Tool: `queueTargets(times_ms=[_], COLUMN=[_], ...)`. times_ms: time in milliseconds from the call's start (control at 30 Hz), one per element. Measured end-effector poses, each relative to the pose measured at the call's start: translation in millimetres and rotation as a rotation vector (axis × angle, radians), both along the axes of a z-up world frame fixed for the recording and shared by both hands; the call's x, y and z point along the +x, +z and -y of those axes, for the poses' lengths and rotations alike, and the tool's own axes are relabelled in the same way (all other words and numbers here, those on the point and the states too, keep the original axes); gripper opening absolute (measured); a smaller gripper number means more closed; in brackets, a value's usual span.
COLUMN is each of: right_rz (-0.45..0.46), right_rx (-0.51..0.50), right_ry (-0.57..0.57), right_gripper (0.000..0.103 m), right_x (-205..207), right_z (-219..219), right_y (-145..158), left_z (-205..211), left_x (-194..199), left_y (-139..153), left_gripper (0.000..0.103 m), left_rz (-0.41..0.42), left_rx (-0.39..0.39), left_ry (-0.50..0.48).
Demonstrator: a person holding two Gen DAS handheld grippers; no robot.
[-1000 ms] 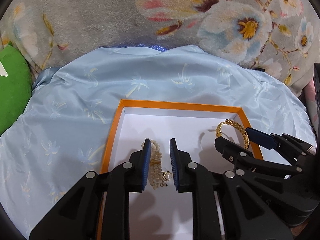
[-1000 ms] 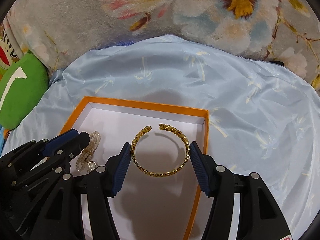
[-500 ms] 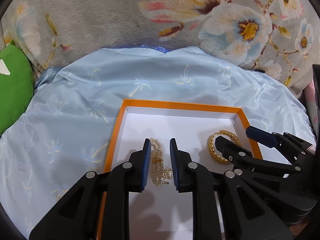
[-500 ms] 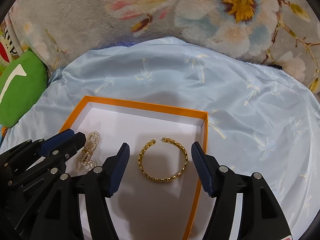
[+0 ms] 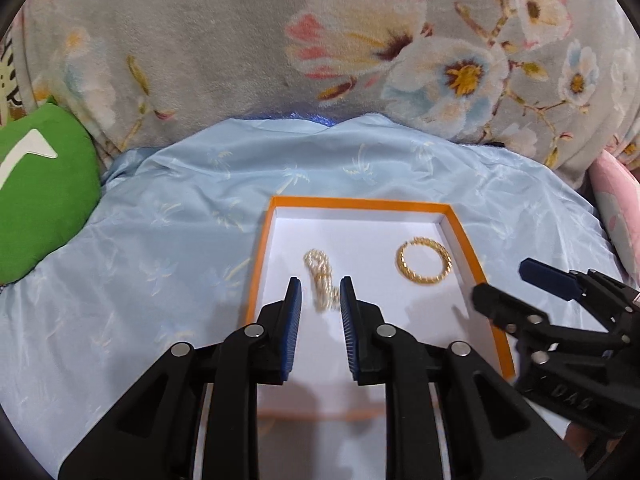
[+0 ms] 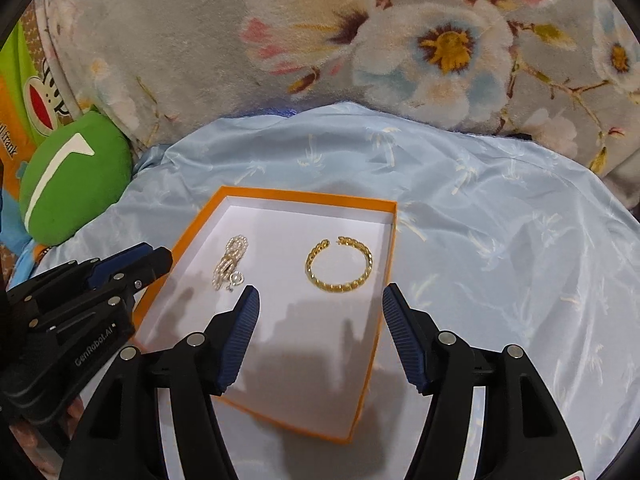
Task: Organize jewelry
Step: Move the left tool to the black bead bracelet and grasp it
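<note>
Right wrist alone shows bangle's gap; both grippers' fingers parted, empty

Both grippers back off pearl bracelet and gold bangle, left jaws just opening, empty.

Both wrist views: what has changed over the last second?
Both tools drew back from the orange box. The left tool let go of the pearl bracelet, its jaws just opening; the right tool, open, left the gold cuff bracelet. Both pieces stayed inside the box.
</note>
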State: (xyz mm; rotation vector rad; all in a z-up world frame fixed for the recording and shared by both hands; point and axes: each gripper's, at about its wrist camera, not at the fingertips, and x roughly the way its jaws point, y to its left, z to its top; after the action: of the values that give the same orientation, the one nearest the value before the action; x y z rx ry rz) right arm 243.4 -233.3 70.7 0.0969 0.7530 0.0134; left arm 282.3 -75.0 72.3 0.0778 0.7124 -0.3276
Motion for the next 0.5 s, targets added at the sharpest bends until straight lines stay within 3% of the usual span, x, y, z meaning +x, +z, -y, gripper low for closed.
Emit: queueTargets(times_ms=[100,333,500], right_rz=[-0.003,-0.034,-0.057], right_rx=[0.011,0.032,0.046], right_ry=[0.001,-0.037,-0.056], right_gripper=[0.063,0.062,0.061], right_x=[-44,-133,-180], right_z=[2,5,-2], right_y=[-1,-22,-44], left_z=[-16,-64,-91], left_x=[-35,-111,-156], left_y=[5,-10,-35], left_gripper=[0.035,0.035,0.035], left_rz=[0.014,-0.032,-0.088], left_rx=[0.003,-0.010,-0.016], left_ry=[-0.001,0.030,0.070])
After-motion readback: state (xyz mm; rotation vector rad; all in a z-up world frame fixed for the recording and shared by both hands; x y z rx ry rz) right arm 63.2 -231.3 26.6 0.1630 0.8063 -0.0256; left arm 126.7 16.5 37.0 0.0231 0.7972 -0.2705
